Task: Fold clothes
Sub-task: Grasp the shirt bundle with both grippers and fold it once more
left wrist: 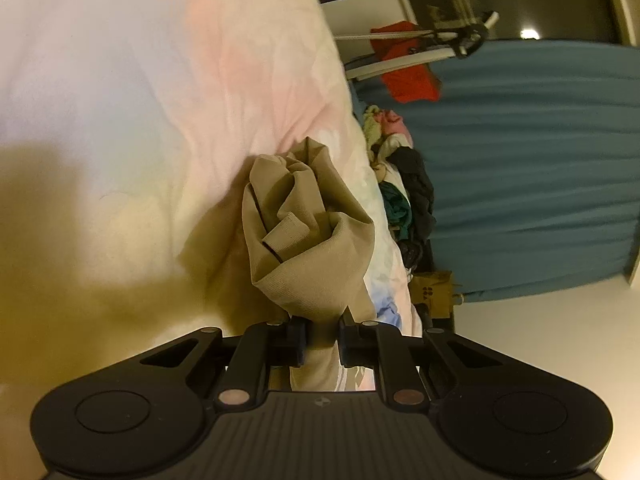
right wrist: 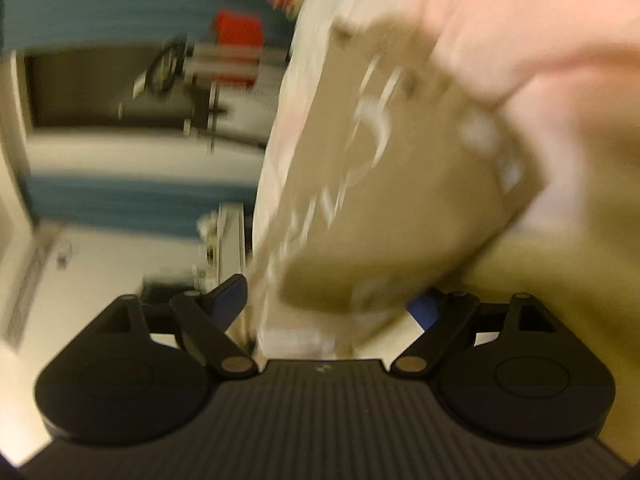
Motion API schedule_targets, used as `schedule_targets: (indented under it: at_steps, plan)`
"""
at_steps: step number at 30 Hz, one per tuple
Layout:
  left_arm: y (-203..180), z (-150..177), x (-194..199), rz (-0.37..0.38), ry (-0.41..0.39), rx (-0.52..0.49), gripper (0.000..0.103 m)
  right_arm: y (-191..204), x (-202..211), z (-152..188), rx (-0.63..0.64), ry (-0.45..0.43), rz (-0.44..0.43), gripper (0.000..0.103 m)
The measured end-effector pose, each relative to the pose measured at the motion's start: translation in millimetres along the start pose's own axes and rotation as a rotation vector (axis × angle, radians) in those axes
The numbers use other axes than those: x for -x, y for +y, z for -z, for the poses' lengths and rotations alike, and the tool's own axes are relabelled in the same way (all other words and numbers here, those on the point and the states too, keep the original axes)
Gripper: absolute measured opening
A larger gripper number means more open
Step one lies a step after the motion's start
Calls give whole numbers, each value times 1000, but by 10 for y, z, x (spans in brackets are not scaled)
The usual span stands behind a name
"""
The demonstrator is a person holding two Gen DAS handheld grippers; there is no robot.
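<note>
A tan garment [left wrist: 304, 232] lies bunched on a pale pink and white bed cover [left wrist: 140, 100]. My left gripper [left wrist: 322, 328] is shut on a gathered fold of it, and the cloth rises in a crumpled roll beyond the fingers. The right wrist view is blurred. There the same tan garment [right wrist: 380, 184], with white lettering, hangs flat against the bed cover [right wrist: 520, 20]. My right gripper [right wrist: 326, 304] stands open and wide. The garment's lower edge sits between its blue-padded fingers [right wrist: 230, 296], and the pads do not press on it.
A heap of mixed clothes [left wrist: 404, 184] lies at the bed's far edge. Behind it are a blue curtain [left wrist: 540, 160], a red garment [left wrist: 408, 68] on a white rack, and a cardboard box [left wrist: 434, 290]. The curtain [right wrist: 120, 0] and red garment [right wrist: 240, 36] also show from the right wrist.
</note>
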State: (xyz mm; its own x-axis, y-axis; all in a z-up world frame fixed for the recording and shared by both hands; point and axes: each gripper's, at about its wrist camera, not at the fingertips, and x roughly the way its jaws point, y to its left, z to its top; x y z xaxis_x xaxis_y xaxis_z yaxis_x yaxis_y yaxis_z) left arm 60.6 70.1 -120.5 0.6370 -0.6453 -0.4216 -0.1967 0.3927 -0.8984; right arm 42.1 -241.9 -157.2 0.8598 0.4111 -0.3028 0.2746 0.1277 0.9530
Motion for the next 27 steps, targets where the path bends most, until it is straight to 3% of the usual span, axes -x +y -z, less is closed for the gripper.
schedule_targets:
  at_steps: [5, 7, 13, 21, 27]
  plan:
    - [139, -42, -92, 4, 43, 97, 15, -56, 75, -20, -12, -85, 70, 63]
    - [172, -59, -121, -5, 48, 116, 15, -63, 75, -4, -8, -108, 99, 51]
    - [100, -36, -161, -40, 44, 68, 15, -50, 75, -17, 24, -140, 144, 32]
    - [-245, 98, -6, 1, 105, 22, 15, 292, 462, -48, 96, -206, 97, 24]
    - [-774, 199, -36, 61, 238, -40, 15, 715, 955, -140, 155, -244, 51, 24]
